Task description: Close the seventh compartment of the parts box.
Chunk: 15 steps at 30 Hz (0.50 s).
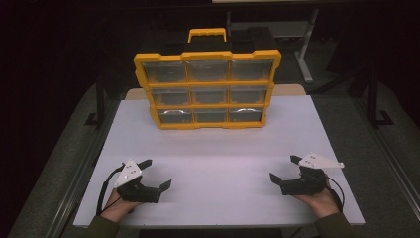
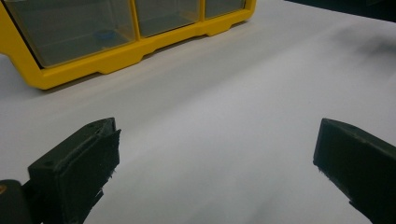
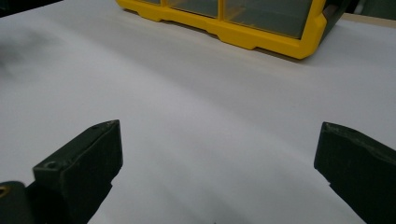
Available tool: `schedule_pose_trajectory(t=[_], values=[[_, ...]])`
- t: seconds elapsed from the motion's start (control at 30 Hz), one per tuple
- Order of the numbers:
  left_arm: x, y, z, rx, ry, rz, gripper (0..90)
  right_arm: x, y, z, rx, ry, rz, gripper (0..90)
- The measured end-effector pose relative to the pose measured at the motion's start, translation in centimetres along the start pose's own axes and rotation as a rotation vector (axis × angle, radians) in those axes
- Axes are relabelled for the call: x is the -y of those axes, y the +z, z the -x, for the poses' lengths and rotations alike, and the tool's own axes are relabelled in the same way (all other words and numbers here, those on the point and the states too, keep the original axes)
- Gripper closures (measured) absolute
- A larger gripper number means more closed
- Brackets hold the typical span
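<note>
A yellow organizer case (image 1: 207, 89) with clear drawer fronts and a top handle stands upright at the far middle of the white table (image 1: 218, 153). Its lower drawers appear in the left gripper view (image 2: 116, 46) and its bottom corner in the right gripper view (image 3: 261, 28). A small blue item (image 2: 103, 34) lies inside one lower drawer. My left gripper (image 1: 155, 173) rests near the front left, open with nothing between its jaws. My right gripper (image 1: 284, 169) rests near the front right, also open and holding nothing. Both are well short of the case.
Dark floor and metal frame legs (image 1: 99, 99) surround the table. A second table's white leg (image 1: 303, 49) stands behind at the right. A person's hands hold the grippers at the table's near edge.
</note>
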<state>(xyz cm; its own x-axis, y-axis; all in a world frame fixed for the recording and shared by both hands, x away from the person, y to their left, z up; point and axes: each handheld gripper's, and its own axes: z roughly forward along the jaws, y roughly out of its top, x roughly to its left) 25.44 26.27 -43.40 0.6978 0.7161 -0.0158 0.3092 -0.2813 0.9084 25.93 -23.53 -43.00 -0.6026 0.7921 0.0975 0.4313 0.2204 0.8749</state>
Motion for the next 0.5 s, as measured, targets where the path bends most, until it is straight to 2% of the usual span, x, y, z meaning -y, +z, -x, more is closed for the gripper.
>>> schedule_pose_trajectory(t=[0.13,0.5], values=[[0.03,0.0,-0.02,-0.001,0.0,0.002,0.0,0.5,-0.21,0.14,0.004,0.009,-0.003,0.5],[0.0,0.07,0.03,0.003,0.004,0.001,0.0,0.8,0.08,0.15,0.004,-0.02,-0.023,0.5]])
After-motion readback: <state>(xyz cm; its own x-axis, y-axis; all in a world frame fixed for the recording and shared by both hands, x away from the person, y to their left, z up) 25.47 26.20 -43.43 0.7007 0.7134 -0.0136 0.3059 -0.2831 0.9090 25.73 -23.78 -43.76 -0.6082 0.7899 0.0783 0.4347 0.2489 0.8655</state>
